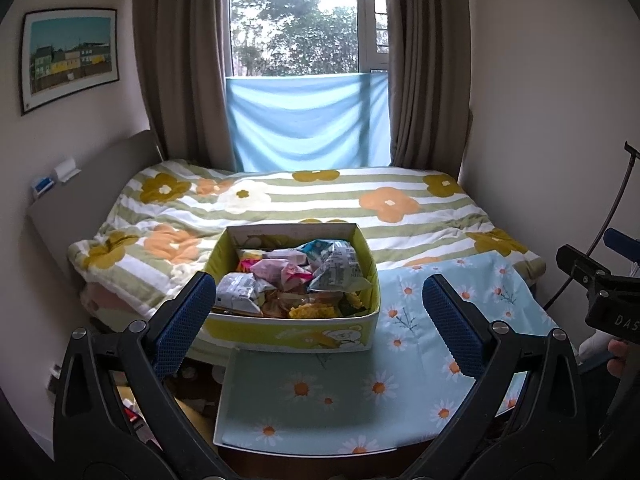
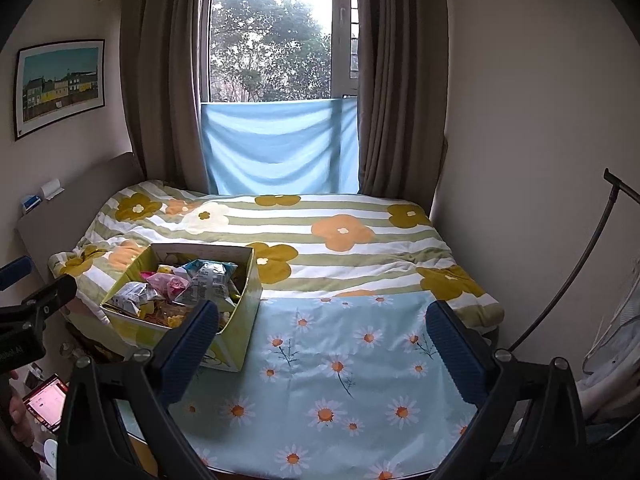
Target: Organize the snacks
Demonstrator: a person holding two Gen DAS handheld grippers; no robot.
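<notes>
The snack box is an open-topped yellow-green carton standing at the left part of the daisy-print cloth, its back end toward the striped flower bedspread. Its long axis runs from the cloth's near edge toward the window; in the right wrist view the box sits angled, one corner facing the camera. A cartoon bear is printed on the near wall; no lettering there is legible. Snack packets fill the box in a loose heap, and their printed text is too small to read.

The left gripper hovers before the box, its jaws spread wide and holding nothing. The right gripper hangs over the bare cloth right of the box, jaws likewise apart and empty.
</notes>
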